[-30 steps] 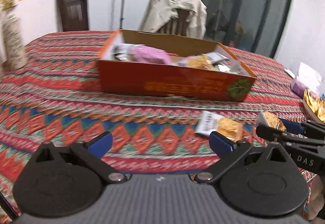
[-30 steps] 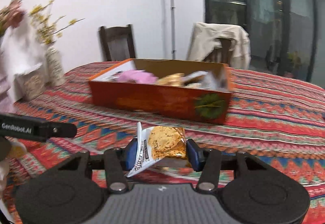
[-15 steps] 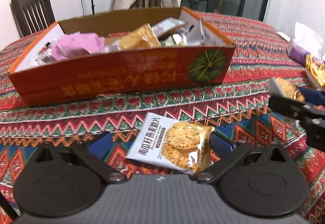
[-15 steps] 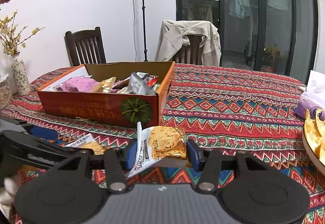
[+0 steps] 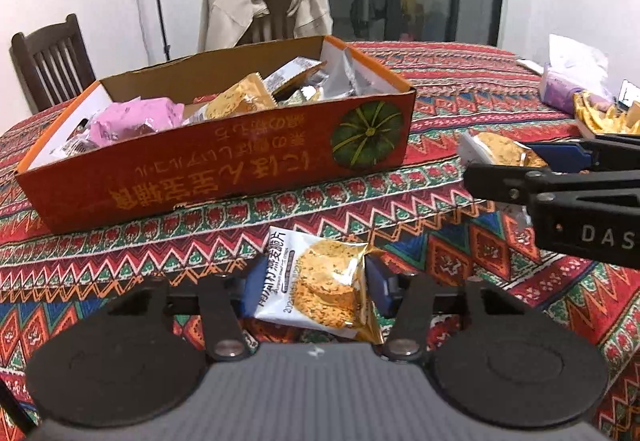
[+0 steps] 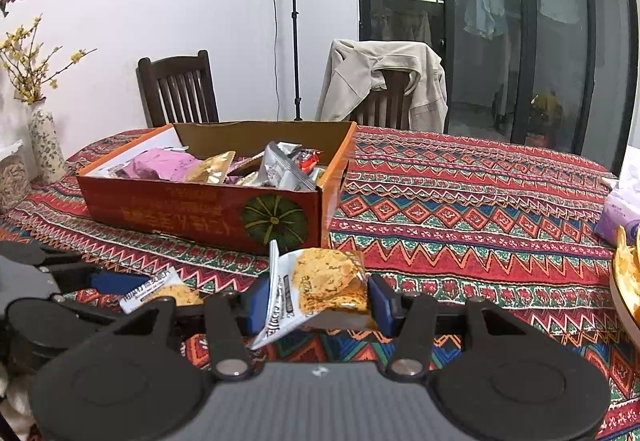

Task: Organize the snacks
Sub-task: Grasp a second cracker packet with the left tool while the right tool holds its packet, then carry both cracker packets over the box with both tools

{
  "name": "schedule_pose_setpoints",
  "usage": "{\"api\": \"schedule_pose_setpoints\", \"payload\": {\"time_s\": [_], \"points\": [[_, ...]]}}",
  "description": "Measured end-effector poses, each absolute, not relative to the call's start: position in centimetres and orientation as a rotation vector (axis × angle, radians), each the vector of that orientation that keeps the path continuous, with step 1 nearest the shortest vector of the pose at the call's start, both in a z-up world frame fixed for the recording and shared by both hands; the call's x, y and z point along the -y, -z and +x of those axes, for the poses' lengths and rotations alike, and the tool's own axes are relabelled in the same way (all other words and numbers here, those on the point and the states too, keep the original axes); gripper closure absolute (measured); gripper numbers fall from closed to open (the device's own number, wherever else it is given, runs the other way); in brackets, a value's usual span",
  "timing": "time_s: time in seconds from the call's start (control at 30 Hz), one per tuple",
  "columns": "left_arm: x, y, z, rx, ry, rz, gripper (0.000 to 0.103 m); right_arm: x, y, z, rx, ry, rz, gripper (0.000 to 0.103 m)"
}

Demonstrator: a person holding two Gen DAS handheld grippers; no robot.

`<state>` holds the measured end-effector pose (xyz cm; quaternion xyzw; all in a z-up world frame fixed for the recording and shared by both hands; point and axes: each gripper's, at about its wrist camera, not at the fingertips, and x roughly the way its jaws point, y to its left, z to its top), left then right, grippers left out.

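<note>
An open orange cardboard box (image 5: 240,177) with several snack packets inside stands on the patterned tablecloth. Just in front of it a white and gold cracker packet (image 5: 324,277) lies on the cloth. My left gripper (image 5: 316,287) is closing on this packet, its blue pads touching both sides. A second cracker packet (image 6: 324,281) hangs above the cloth, with my right gripper (image 6: 316,297) shut on it, right of the box's pumpkin-marked corner (image 6: 276,219). The left wrist view shows the right gripper's fingers (image 5: 560,181) at the right edge.
A floral vase (image 6: 44,145) stands at the table's far left. A purple tissue pack (image 6: 624,213) and a bowl of chips (image 6: 628,281) sit at the right edge. Two chairs, one draped with a beige jacket (image 6: 384,77), stand behind the table.
My left gripper moved in over the cracker packet on the cloth and its wide jaws closed around it. The right gripper kept its packet and shifted a little sideways.
</note>
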<state>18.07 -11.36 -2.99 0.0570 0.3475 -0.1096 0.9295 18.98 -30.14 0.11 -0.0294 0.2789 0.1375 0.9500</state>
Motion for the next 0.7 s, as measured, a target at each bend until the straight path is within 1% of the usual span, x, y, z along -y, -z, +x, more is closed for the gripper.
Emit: {"api": "schedule_pose_setpoints", "payload": {"time_s": [0.3,0.7], "points": [[10.0,1.7,17.4,-0.668,0.250,0.090,0.050,29.0,-1.3,18.9,-0.537,-0.287,-0.081,0.052],[5.2,-4.0,18.4,-0.527,0.189,0.018,0.050,27.0,-4.1,20.0,-0.483,-0.301,-0.091,0.052]]}}
